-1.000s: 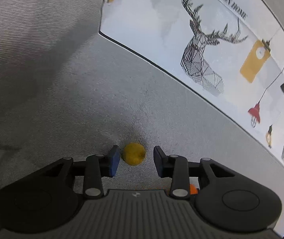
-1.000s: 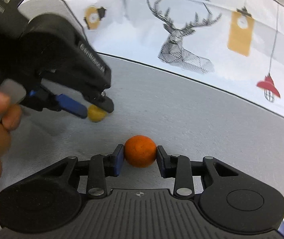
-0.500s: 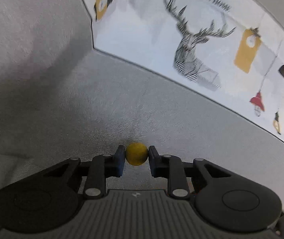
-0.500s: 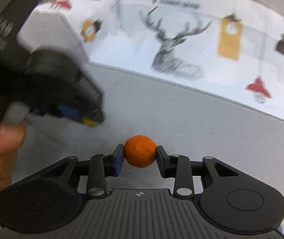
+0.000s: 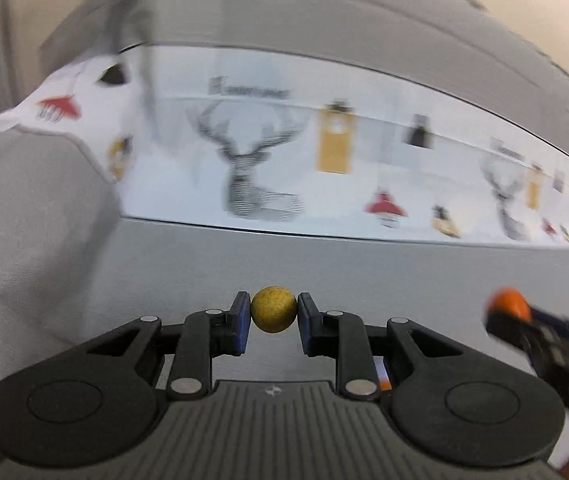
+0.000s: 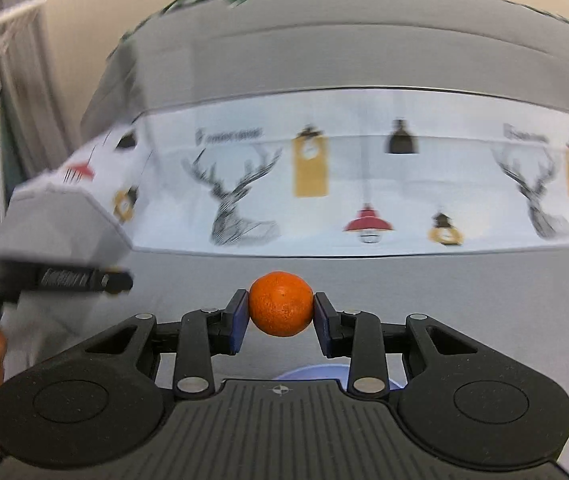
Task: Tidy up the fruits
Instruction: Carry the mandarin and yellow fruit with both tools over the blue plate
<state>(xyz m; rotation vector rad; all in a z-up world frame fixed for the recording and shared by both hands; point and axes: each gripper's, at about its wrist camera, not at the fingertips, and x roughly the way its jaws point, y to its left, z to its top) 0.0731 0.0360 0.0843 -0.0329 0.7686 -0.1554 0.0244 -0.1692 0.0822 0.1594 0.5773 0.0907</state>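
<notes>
Two fruits now lifted off sofa: left hand-held gripper [image 5: 274, 322] clamped on yellow fruit [image 5: 274, 309], right hand-held gripper [image 6: 281, 322] clamped on orange [image 6: 281, 304].

Left gripper [image 5: 274, 320] fingers [image 5: 239, 322] clamping yellow fruit [image 5: 274, 315], orange [image 5: 509, 308] at right

The left tongs [image 5: 274, 316] are matt black plastic with blue pads. The yellow fruit [image 5: 274, 315] looks rough, the orange [image 6: 281, 304] pitted, the sofa [image 5: 324, 276] woven grey cloth.
</notes>
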